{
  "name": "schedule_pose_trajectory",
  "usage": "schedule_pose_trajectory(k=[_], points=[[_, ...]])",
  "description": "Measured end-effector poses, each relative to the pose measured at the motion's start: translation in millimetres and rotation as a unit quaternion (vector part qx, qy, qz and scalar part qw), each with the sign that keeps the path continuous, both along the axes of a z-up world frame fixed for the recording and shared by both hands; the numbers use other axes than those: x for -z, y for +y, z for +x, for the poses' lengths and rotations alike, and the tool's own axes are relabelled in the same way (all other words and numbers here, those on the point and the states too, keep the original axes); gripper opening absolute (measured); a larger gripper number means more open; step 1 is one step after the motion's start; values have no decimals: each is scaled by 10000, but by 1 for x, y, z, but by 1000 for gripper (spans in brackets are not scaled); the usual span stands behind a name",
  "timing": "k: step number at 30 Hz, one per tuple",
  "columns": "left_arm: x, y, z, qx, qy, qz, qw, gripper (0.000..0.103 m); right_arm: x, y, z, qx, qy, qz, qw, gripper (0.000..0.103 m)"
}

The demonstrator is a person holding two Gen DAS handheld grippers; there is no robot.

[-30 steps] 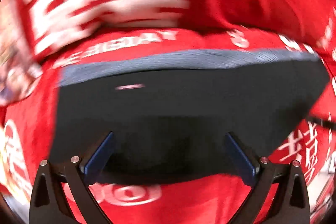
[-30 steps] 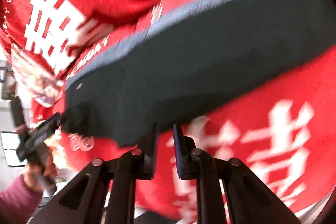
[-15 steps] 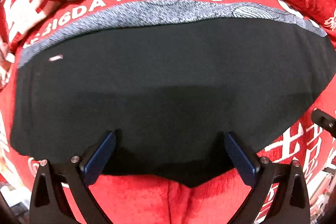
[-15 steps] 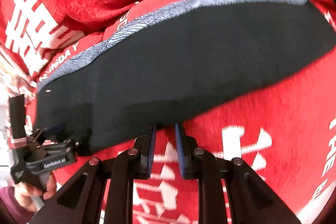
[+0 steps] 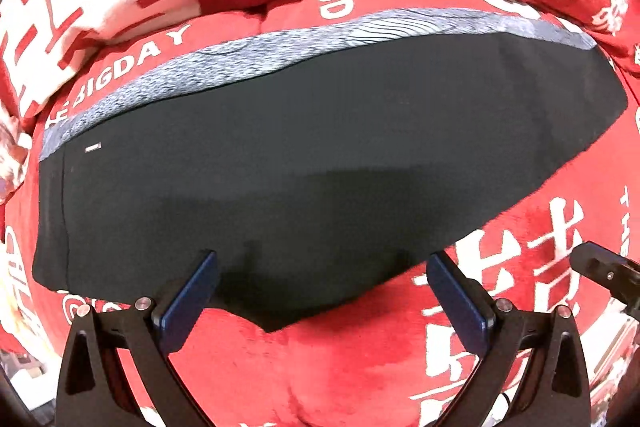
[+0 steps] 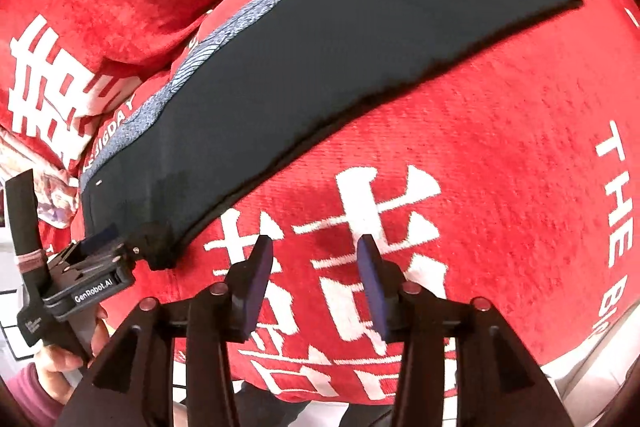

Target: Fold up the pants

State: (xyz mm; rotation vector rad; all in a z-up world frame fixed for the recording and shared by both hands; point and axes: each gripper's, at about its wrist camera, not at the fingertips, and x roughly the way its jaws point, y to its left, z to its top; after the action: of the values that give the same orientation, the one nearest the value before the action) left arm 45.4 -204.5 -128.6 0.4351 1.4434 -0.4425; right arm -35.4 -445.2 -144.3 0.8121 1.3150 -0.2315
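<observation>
You had black pants [image 5: 320, 155] with a grey wave-patterned band [image 5: 248, 55] on a red blanket [image 6: 500, 155] — white lettering across it.

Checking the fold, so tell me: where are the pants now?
The dark pants lie flat on the red blanket, filling the left wrist view's middle; in the right wrist view they stretch from lower left to upper right.

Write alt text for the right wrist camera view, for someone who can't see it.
Dark folded pants with a grey patterned waistband lie on a red plush blanket printed with white characters. The right gripper hangs open over the blanket, nothing between its blue pads. At lower left, a hand holds the left gripper by the pants' edge.
</observation>
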Motion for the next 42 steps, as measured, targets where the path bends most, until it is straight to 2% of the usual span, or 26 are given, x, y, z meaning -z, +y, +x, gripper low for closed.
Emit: schedule_pose_trajectory(k=[6, 8, 12, 14, 20, 24, 28, 31, 33, 35, 36, 38, 42], points=[[-11, 4, -24, 55, 54, -13, 10000, 103, -3, -2, -2, -6, -33, 33, 10000, 64], [-9, 2, -21, 87, 61, -14, 9999, 103, -5, -2, -3, 1, -86, 24, 10000, 78], [-10, 7, -21, 113, 101, -55, 9999, 103, -12, 6, 0, -68, -273, -87, 9996, 89], [-12, 13, -22, 112, 109, -58, 9999, 103, -16, 12, 2, -145, -309, -172, 9993, 103], [-17, 47, -14, -96, 20, -58, 9999, 103, -15, 34, 14, -402, -68, -72, 9991, 103], [-20, 73, 8, -248, -324, -30, 9992, 103, -16, 51, 18, -480, 88, -116, 9987, 103], [-13, 95, 64, -481, -920, 123, 9945, 103, -20, 67, 22, -489, 135, -126, 9986, 103], [0, 116, 113, -1037, -1237, 496, 9856, 103, -23, 77, 23, -483, 152, -166, 9986, 103], [12, 137, 139, -1571, -1156, 516, 9794, 103, -24, 84, 22, -430, 175, -157, 9988, 103], [27, 151, 158, -1884, -1041, 642, 9744, 103, -25, 90, 20, -377, 207, -145, 9990, 103], [33, 156, 164, -1923, -1014, 704, 9736, 103, -25, 93, 20, -354, 237, -128, 9990, 103], [38, 164, 172, -1966, -1001, 441, 9744, 103, -24, 99, 19, -321, 280, -121, 9990, 103], [31, 167, 175, -1884, -1035, 542, 9751, 103, -24, 109, 20, -264, 338, -119, 9990, 103]])
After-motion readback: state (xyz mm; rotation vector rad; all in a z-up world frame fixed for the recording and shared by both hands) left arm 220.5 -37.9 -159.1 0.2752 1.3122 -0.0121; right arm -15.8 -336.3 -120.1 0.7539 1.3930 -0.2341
